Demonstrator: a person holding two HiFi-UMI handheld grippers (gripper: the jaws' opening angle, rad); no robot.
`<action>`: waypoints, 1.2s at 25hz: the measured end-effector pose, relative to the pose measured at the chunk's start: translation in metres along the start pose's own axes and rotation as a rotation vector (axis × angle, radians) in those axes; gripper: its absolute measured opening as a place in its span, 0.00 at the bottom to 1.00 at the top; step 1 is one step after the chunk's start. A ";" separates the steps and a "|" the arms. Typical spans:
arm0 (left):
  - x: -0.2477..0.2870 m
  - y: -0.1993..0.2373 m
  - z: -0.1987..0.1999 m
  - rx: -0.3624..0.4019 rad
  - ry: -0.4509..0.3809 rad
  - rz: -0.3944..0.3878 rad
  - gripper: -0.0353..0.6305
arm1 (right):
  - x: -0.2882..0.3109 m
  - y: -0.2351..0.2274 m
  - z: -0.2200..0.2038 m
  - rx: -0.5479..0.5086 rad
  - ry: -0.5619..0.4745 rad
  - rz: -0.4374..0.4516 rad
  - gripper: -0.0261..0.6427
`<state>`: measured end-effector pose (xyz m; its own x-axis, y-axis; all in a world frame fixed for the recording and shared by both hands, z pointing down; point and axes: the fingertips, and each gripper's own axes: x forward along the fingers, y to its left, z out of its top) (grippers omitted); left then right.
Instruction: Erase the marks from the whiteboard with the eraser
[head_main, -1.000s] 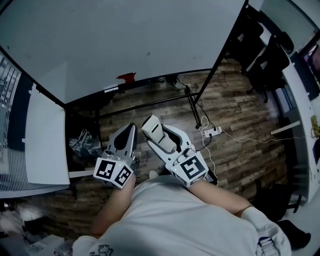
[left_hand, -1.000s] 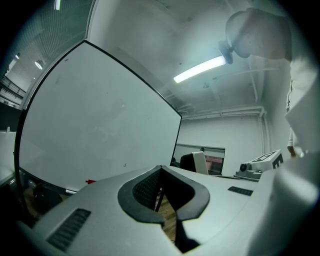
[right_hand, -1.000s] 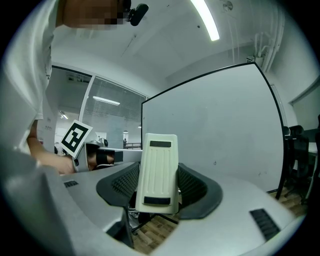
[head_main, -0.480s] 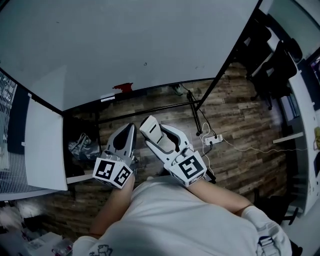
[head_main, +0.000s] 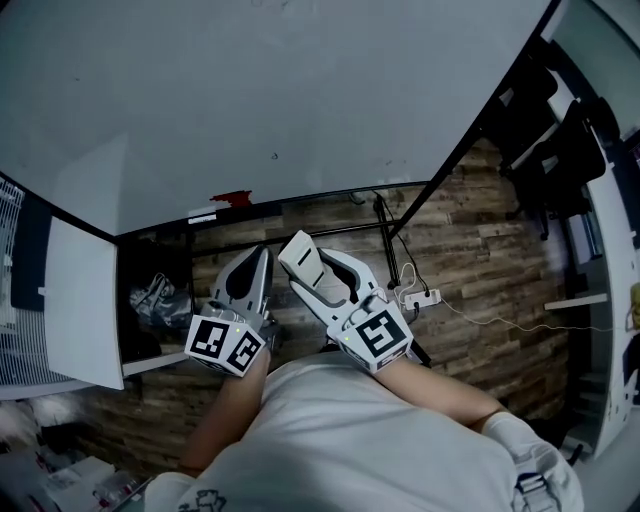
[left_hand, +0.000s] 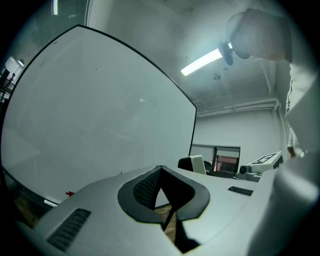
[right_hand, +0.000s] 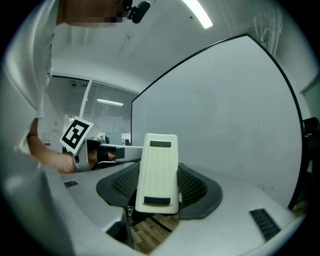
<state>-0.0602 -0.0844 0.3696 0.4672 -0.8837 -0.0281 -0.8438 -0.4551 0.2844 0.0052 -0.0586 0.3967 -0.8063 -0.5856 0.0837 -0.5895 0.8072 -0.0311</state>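
Observation:
The whiteboard (head_main: 300, 90) fills the top of the head view and looks almost bare, with a tiny dark speck (head_main: 275, 156) near its lower edge. My right gripper (head_main: 312, 270) is shut on a white ribbed eraser (head_main: 303, 258), held below the board and apart from it. In the right gripper view the eraser (right_hand: 157, 172) stands out between the jaws, with the whiteboard (right_hand: 225, 115) ahead. My left gripper (head_main: 250, 266) is beside it, jaws shut and empty. In the left gripper view the left gripper (left_hand: 161, 172) faces the whiteboard (left_hand: 90, 115).
A small red object (head_main: 232, 198) and a white marker (head_main: 202, 215) lie on the board's tray. The black stand legs (head_main: 385, 225) and a power strip (head_main: 420, 296) are on the wooden floor. Black chairs (head_main: 560, 130) stand at right, a white panel (head_main: 80, 300) at left.
The whiteboard now fills more of the head view, its lower edge and the red object lower and further left. Both grippers keep their places, with the eraser still held.

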 end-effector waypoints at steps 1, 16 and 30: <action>0.007 -0.001 0.001 0.001 -0.001 0.006 0.06 | 0.000 -0.007 0.001 0.000 0.001 0.005 0.41; 0.060 0.010 0.009 0.009 -0.007 -0.002 0.06 | 0.027 -0.053 0.012 -0.011 -0.021 0.021 0.41; 0.084 0.068 0.050 0.040 -0.026 -0.095 0.06 | 0.094 -0.064 0.031 -0.035 -0.023 -0.063 0.41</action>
<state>-0.0913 -0.1954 0.3385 0.5392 -0.8385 -0.0784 -0.8058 -0.5408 0.2412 -0.0348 -0.1678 0.3761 -0.7688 -0.6365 0.0615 -0.6373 0.7706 0.0086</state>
